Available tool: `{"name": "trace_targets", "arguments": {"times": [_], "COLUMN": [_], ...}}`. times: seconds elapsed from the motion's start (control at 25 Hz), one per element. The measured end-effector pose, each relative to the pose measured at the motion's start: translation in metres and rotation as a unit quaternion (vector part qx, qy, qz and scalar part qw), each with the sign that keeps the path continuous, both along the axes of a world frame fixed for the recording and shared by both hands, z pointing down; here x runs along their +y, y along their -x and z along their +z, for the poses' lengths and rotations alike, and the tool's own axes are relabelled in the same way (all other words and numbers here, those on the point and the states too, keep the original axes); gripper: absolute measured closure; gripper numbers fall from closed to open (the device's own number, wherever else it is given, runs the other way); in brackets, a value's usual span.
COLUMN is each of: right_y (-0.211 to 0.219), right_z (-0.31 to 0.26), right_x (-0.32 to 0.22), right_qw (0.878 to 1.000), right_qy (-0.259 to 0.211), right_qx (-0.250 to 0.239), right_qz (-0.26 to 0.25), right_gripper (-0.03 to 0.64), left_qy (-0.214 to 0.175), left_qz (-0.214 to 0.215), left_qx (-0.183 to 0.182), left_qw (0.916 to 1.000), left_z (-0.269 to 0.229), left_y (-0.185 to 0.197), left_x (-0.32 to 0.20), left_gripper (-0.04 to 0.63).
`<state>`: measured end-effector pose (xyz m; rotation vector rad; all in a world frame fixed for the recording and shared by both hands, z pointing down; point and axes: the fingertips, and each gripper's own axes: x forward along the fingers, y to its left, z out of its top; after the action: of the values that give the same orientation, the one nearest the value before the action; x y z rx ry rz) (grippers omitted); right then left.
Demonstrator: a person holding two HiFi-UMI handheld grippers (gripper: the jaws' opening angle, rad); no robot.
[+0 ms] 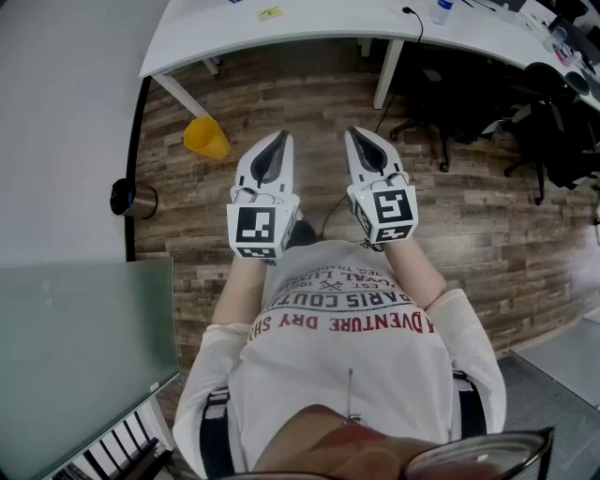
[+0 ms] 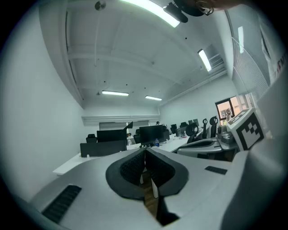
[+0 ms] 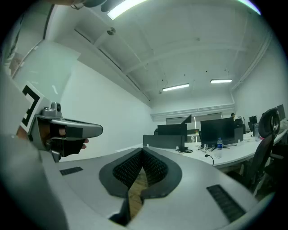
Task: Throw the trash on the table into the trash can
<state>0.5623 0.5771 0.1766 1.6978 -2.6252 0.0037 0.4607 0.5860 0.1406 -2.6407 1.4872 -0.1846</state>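
Both grippers are held level in front of the person's chest, side by side, pointing toward a long white table (image 1: 309,23). My left gripper (image 1: 279,137) is shut with nothing between its jaws; in the left gripper view its tips (image 2: 145,149) meet. My right gripper (image 1: 359,133) is shut and empty too, its tips (image 3: 143,149) touching. A small yellow scrap (image 1: 270,13) lies on the table's far part. A yellow bin (image 1: 206,138) lies tipped on the wooden floor left of the grippers. A dark round can (image 1: 132,198) stands by the left wall.
Black office chairs (image 1: 487,112) crowd the floor at the right under the table. White table legs (image 1: 386,73) stand ahead. A glass panel (image 1: 80,347) and a white wall close the left side. A water bottle (image 3: 219,147) and monitors (image 3: 216,130) sit on the desks.
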Motion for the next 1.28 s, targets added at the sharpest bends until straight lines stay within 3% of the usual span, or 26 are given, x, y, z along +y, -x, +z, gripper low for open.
{"name": "trace_targets", "arguments": {"times": [0.84,1.04,1.28], "right_y": [0.009,0.031,0.059], "right_z": [0.027,0.034,0.04], "right_x": [-0.041,-0.083,-0.169], "right_qw": [0.999,0.999,0.999], "right_qy": [0.022,0.033,0.052], "right_qx": [-0.022,-0.013,0.001], "right_qz": [-0.022,-0.024,-0.005], "right_gripper": [0.592,0.592,0.592], "left_qy": [0.032,0.039,0.052], "left_qz": [-0.024,-0.025,-0.009], "left_qx": [-0.003,0.007,0.031], "left_qw": [0.9992,0.9989,0.9981], "left_z": [0.028,0.037,0.04], "left_y": [0.019,0.044,0.078], "left_x": [-0.04,-0.084,-0.177], "left_gripper": [0.572,0.572,0.572]}}
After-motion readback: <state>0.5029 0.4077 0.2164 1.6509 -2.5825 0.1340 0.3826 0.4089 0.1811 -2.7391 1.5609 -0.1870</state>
